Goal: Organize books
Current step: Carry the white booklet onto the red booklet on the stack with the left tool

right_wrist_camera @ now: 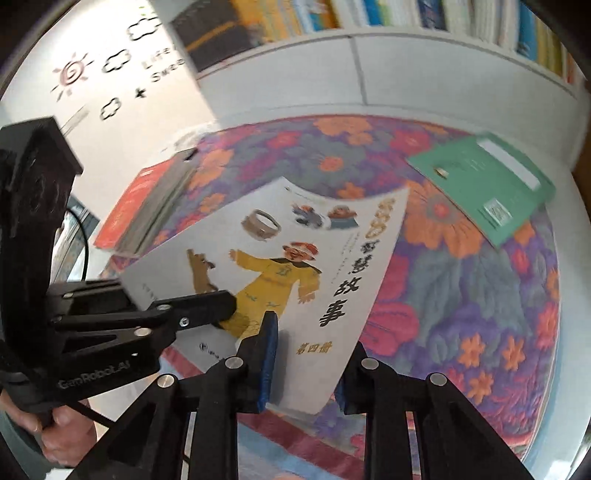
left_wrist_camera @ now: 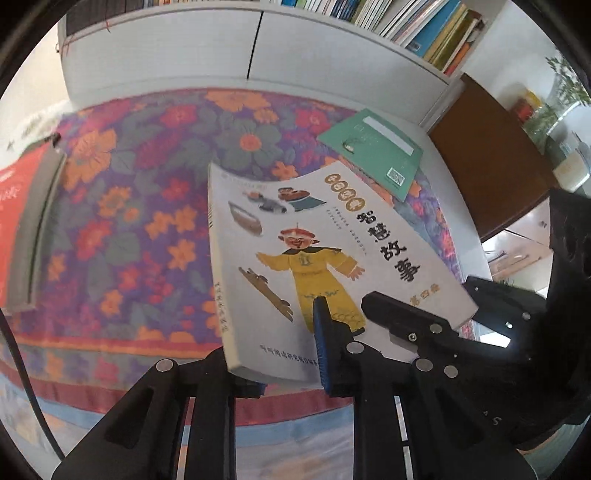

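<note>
the white storybook (left_wrist_camera: 295, 258) sits straight ahead of both my grippers, lifted off the flowered cloth (left_wrist_camera: 147, 206) and tilted, its far corner curling up. my left gripper (left_wrist_camera: 291, 373) is clamped on its near bottom edge by the spine side, one blue pad on the cover and the other tucked under the book. my right gripper (right_wrist_camera: 306, 373) is clamped on the same bottom edge nearer the free corner, one pad on the cover, the other beneath. in the left view the right tool's black finger (left_wrist_camera: 406, 317) lies across the cover just right of my left pad, so both hands are bunched close together on one short edge. the book's long axis runs away from the grippers toward the shelf, so most of its weight hangs out beyond the grips; i judge it will droop or twist unless both hands turn together. neither hand is nearer: both are on it. beyond the book, a green booklet (left_wrist_camera: 373, 151) lies flat ahead and to the right, well apart from it, and a red book (left_wrist_camera: 22, 221) lies off to the left on the cloth. further ahead stands the white bookcase (left_wrist_camera: 166, 51), its open shelf packed with upright and leaning books (left_wrist_camera: 424, 26); i cannot tell from here where a free gap is.
</note>
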Available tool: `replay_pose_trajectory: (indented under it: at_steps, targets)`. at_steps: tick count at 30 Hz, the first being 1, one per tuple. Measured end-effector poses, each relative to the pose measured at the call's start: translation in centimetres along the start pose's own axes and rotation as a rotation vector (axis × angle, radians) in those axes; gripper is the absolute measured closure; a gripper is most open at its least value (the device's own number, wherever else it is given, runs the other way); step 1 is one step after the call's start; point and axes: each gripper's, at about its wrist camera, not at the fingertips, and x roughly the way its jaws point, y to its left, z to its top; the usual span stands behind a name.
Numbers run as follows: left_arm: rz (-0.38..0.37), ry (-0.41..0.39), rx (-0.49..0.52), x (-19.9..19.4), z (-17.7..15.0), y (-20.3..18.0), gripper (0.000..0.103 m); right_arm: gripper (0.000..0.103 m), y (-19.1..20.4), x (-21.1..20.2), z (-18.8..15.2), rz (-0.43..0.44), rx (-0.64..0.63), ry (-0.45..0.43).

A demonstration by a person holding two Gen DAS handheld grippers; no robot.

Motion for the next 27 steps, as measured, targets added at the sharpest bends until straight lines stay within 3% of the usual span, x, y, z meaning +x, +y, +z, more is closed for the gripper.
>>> replay_pose_trajectory:
  at_steps: [7, 12, 16, 21, 27]
  targets:
    - [-0.05, -0.1, -0.046, -5.2, -0.2, 6.5, 0.085, 0.078, 6.7, -0.5, 2.4, -0.024, -0.04, -0.049]
    - [-0.054, -0.181, -0.131, -10.2, -0.9, 14.8, 0.085, 0.078, 14.1, 0.9, 5.8, 0.052, -0.053, -0.1]
    - [-0.007, -0.224, -0.195, -12.7, -1.7, 21.9, 0.085, 0.077, 20.5, 4.4, 8.5, 0.102, -0.102, -0.109]
    - [0.026, -0.23, -0.268, -12.7, -2.4, 28.3, 0.085, 0.076, 26.5, 9.6, 10.5, 0.111, -0.136, -0.095]
    - [-0.028, -0.216, -0.354, -11.4, -2.7, 32.9, 0.085, 0.075, 29.4, 13.9, 11.8, 0.097, -0.104, -0.049]
